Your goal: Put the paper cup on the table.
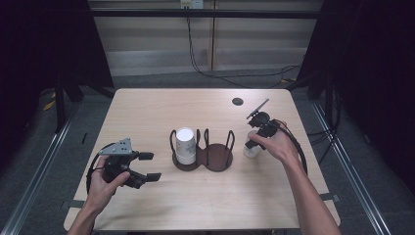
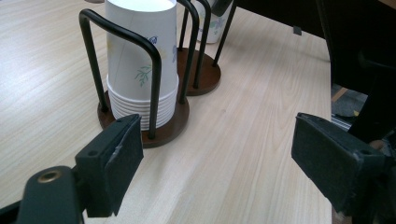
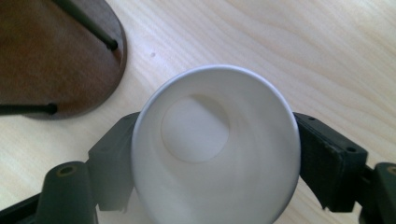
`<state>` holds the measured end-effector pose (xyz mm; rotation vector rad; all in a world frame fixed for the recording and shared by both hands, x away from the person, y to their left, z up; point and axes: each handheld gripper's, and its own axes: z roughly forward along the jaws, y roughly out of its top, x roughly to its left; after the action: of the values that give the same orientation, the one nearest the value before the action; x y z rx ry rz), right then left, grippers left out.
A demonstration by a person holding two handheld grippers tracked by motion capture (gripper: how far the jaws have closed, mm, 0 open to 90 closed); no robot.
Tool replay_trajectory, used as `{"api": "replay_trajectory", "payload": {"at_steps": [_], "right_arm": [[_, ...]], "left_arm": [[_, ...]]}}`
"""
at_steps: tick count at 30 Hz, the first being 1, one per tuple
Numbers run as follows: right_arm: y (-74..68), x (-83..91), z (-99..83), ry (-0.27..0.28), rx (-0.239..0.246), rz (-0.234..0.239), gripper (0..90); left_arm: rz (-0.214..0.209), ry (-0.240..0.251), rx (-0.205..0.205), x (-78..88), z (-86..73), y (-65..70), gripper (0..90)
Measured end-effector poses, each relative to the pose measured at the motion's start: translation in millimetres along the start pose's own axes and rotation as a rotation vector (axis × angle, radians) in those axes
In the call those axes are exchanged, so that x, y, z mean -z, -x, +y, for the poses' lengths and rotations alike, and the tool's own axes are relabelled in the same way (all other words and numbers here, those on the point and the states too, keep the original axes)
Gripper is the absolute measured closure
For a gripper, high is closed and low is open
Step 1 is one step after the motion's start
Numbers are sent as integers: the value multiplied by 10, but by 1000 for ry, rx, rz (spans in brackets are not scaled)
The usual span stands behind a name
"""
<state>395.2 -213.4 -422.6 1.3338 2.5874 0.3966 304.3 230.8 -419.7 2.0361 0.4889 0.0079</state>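
A dark wooden cup holder (image 1: 218,159) with black wire hoops stands mid-table. Its left ring holds a stack of upturned white paper cups (image 1: 185,145); the right ring is bare. In the left gripper view the stack (image 2: 140,56) and holder (image 2: 205,79) lie just ahead. My left gripper (image 1: 151,166) rests left of the holder, open and holding nothing (image 2: 217,158). Right of the holder, a single paper cup (image 1: 250,152) stands mouth up on the table. My right gripper (image 1: 253,146) reaches down around it. In the right gripper view the cup (image 3: 196,126) sits between the jaws (image 3: 215,158), round and not squeezed.
A small dark round hole (image 1: 237,101) sits in the tabletop (image 1: 147,112) near its far right. Black cables run over the floor beyond the far edge. Dark curtains hang on both sides of the table.
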Motion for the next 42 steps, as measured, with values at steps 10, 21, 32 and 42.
{"api": "replay_trajectory", "payload": {"at_steps": [10,21,32,42], "right_arm": [[-35,-14,20,78,-17,14,143],[-10,13,-123,194,-94,78,144],[-51,125,-212,334,-153,54,147],[-50,186,-492,469,-203,48,147]], "left_arm": [[0,4,-9,7,20,23,167],[9,10,-7,27,20,23,167],[30,11,-6,46,-40,48,166],[46,-2,-9,-28,-72,80,166]]}}
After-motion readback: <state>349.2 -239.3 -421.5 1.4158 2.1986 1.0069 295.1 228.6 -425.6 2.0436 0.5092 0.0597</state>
